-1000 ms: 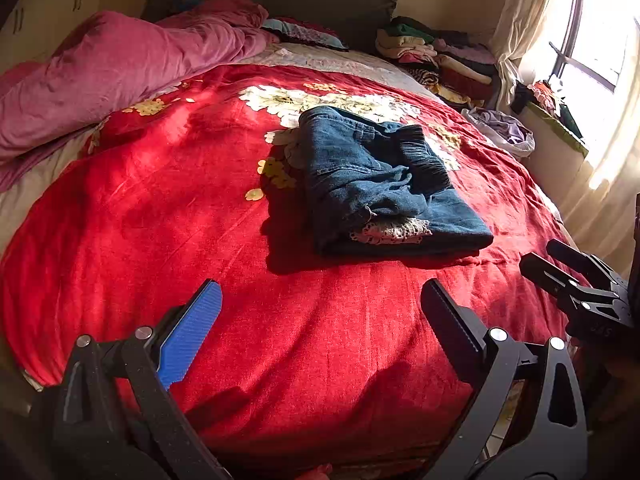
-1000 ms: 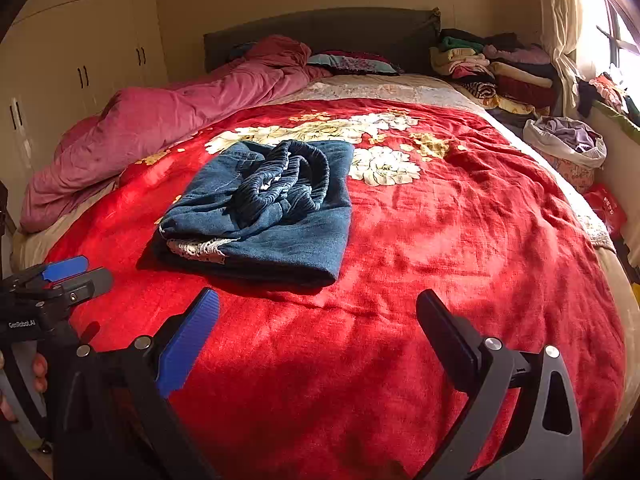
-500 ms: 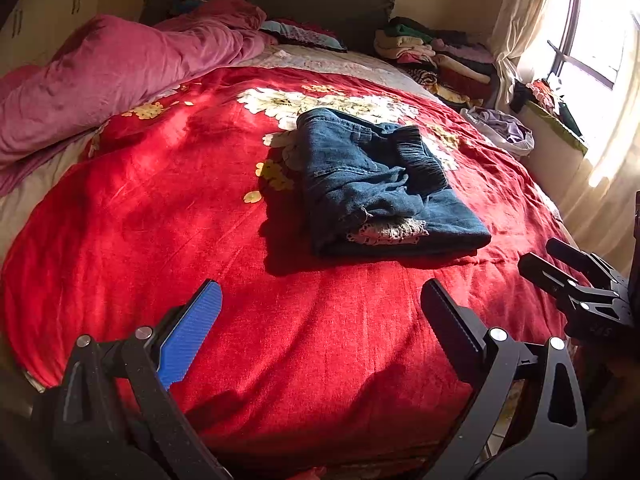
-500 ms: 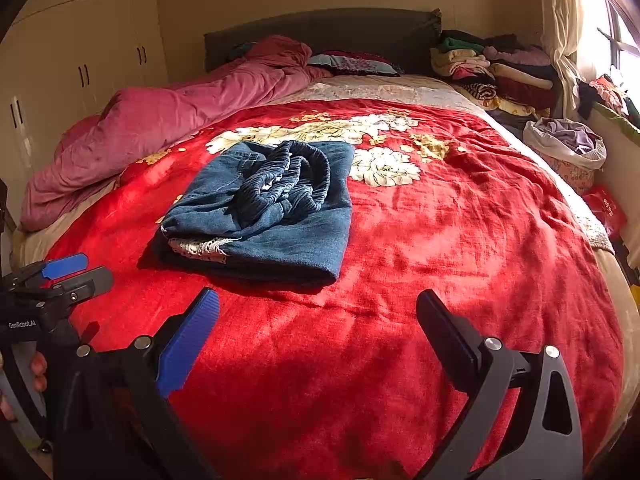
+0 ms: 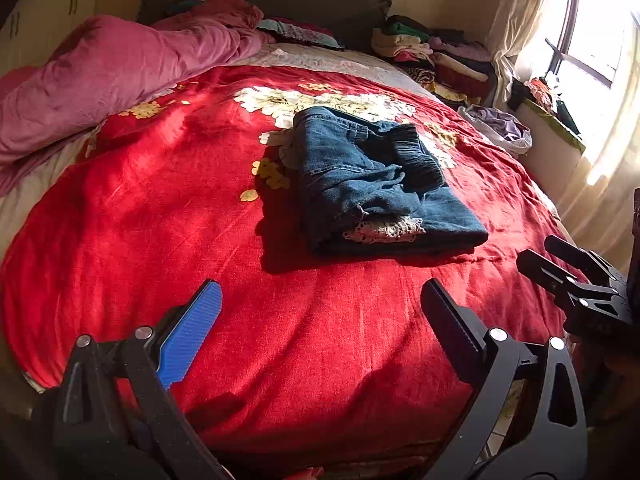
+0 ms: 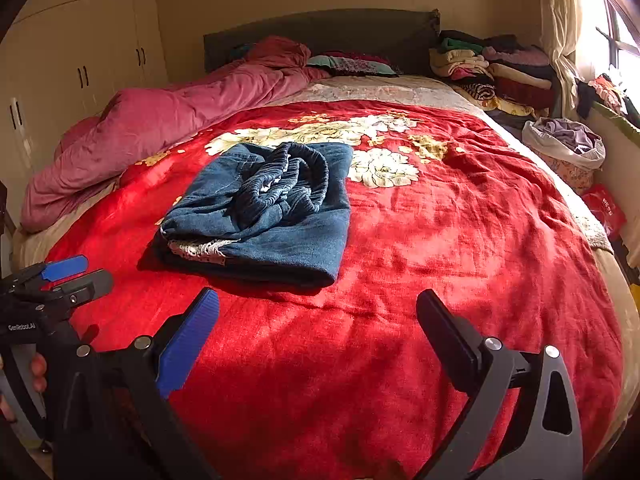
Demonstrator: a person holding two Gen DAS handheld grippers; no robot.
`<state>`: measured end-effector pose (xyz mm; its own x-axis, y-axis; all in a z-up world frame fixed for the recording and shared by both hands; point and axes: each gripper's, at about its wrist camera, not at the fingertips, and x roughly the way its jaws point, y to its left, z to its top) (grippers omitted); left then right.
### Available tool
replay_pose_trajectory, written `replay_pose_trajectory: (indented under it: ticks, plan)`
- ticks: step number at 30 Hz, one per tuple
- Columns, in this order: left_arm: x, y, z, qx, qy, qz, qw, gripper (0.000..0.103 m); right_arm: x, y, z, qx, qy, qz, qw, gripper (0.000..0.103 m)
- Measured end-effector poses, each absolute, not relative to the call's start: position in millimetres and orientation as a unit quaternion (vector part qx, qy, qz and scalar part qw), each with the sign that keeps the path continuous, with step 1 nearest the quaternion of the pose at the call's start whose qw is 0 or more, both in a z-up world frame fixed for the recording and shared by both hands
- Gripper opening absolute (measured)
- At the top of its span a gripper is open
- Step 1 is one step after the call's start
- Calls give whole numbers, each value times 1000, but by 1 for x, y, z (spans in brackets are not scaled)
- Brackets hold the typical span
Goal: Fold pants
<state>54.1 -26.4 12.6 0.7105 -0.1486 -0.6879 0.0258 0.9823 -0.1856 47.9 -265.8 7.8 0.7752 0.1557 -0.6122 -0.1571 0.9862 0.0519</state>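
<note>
The folded pants [image 5: 376, 184] lie on the bed [image 5: 160, 220], ahead of both tools and apart from them. From the left tool [image 5: 320, 316] they sit ahead-right; from the right tool [image 6: 318, 316], ahead-left, about equally near. Both tools are spread wide, holding nothing.

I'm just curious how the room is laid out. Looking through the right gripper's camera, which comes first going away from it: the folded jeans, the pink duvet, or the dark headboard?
From the right gripper:
1. Folded jeans, just ahead, slightly left, on the red blanket.
2. Pink duvet, farther back along the left side.
3. Dark headboard, at the far end against the wall.
</note>
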Motion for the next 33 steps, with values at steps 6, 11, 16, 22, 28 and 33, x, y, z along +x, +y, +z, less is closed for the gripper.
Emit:
replay_pose_trajectory:
  ticks: [6,11,16,22,28,33]
  plan:
    - [55,-26,11,-80,381,-51,920,93,48,-266,8,-3,326,81,942,98]
    - [55,-25,10,-80,383,-48,919,93,48,-267,9,-3,326,80,942,98]
    - [56,-24,11,-77,384,-42,919,93,49,-266,10,-6,327,80,941,98]
    - [56,-22,10,-77,385,-38,919,93,49,-266,10,-6,327,81,941,98]
    - [56,-20,9,-74,388,-33,918,93,48,-265,10,-6,327,80,942,98]
    - [56,-20,9,-73,389,-34,918,93,50,-266,7,-7,329,78,941,98]
